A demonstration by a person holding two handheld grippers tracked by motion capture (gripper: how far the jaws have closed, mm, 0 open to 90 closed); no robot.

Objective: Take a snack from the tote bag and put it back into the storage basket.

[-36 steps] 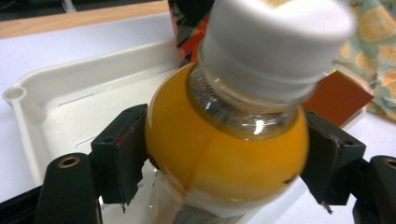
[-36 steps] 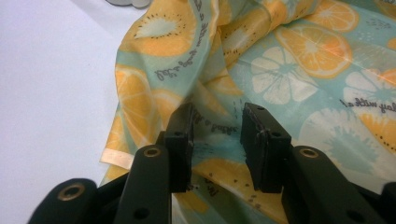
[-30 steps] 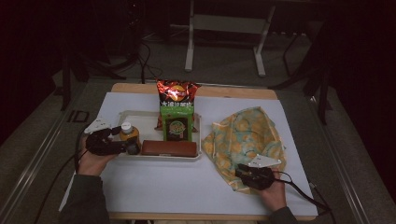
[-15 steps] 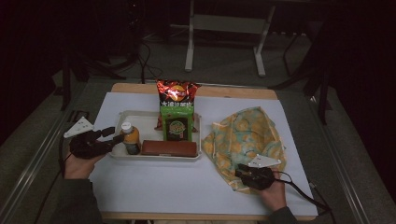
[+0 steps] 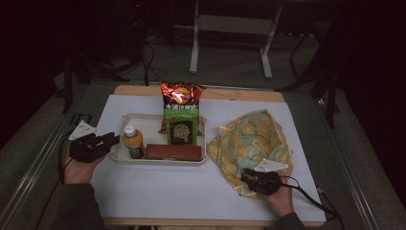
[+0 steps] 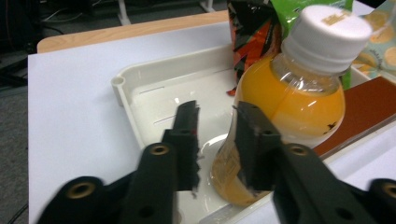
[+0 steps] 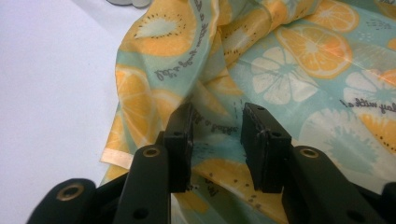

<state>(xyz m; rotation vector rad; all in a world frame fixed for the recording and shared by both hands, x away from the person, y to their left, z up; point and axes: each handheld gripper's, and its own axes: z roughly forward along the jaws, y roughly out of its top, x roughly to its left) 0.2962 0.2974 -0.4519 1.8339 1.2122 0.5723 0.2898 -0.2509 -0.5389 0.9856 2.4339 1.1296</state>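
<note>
- On the tabletop (image 5: 158,191), covered with a white sheet, a shallow white tray (image 5: 119,158) sat left of centre, with a fruit-print cloth bag (image 5: 249,139) lying crumpled to its right.
- An orange juice bottle (image 5: 132,142) with a white cap stood upright at the tray's left end; a flat brown bar (image 5: 173,152) lay along the tray's near edge, just right of the bottle.
- A green packet (image 5: 181,125) stood at the tray's far side, and a red-orange snack bag (image 5: 181,94) rose behind it.
- The left claw (image 5: 109,140) sat at the tray's left rim, held in the person's left hand (image 5: 76,167). Its jaws had just been closing and stood with a gap between them, nothing gripped; in the left gripper view the bottle (image 6: 285,107) stood just beyond the right-hand jaw, beside it rather than between the pair.
- The right claw (image 5: 249,176) rested on the near edge of the cloth bag, near the right front of the tabletop. In the right gripper view its jaws stood partly spread over the printed fabric (image 7: 280,70); whether any fold was pinched I could not tell.
</note>
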